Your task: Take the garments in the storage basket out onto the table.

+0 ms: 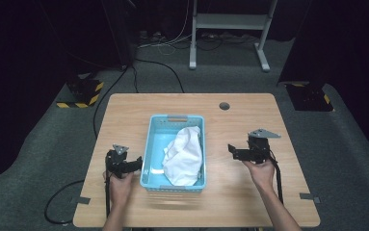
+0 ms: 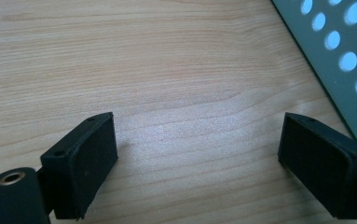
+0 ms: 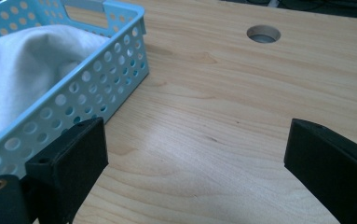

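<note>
Your left gripper [image 1: 135, 165] and right gripper [image 1: 234, 150], both wide open and empty, flank the centre-frame perforated light-blue plastic basket [image 1: 152, 144], seemingly poised for its crumpled white cloth [image 1: 184, 154].

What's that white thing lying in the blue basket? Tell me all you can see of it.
The white cloth looks like soft fabric, crumpled and folded loosely, plain with no print. It lies inside the light blue basket, piled toward the basket's right side and rising to about the rim there; the perforated wall shows beside it in the right gripper view. It rests on the basket floor. Neither the left gripper nor the right gripper touches it; both stand open beside the basket.
</note>
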### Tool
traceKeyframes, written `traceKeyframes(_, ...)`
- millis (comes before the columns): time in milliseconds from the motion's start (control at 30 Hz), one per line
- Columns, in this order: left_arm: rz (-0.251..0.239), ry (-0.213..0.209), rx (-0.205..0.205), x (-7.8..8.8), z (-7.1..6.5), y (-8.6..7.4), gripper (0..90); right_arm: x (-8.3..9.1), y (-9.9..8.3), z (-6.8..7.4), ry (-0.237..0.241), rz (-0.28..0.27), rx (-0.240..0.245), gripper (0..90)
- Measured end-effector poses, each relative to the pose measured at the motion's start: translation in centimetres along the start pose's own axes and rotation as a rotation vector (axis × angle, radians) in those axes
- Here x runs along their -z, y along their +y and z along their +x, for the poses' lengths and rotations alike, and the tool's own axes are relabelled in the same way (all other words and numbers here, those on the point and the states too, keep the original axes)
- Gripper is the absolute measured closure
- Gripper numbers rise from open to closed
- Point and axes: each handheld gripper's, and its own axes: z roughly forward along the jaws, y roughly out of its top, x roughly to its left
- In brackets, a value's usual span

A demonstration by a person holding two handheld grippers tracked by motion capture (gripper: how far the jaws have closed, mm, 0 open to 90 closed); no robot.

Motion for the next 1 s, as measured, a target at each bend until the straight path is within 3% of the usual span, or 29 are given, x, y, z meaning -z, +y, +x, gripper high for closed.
traceKeyframes(233, 0.0, 0.0, 0.0, 0.0, 0.0, 0.0, 11.7, 0.2, 0.9, 0.5, 0.015, -0.041, 0.002, 5.6)
traceKeyframes(600, 0.0, 0.0, 0.0, 0.0, 0.0, 0.0, 11.7, 0.1, 2.4, 1.2, 0.056, -0.048, -0.008, 5.8)
traceKeyframes(1000, 0.0, 0.0, -0.001, 0.0, 0.0, 0.0, 11.7, -0.3, 3.9, 2.9, 0.102, -0.063, 0.046, 6.2)
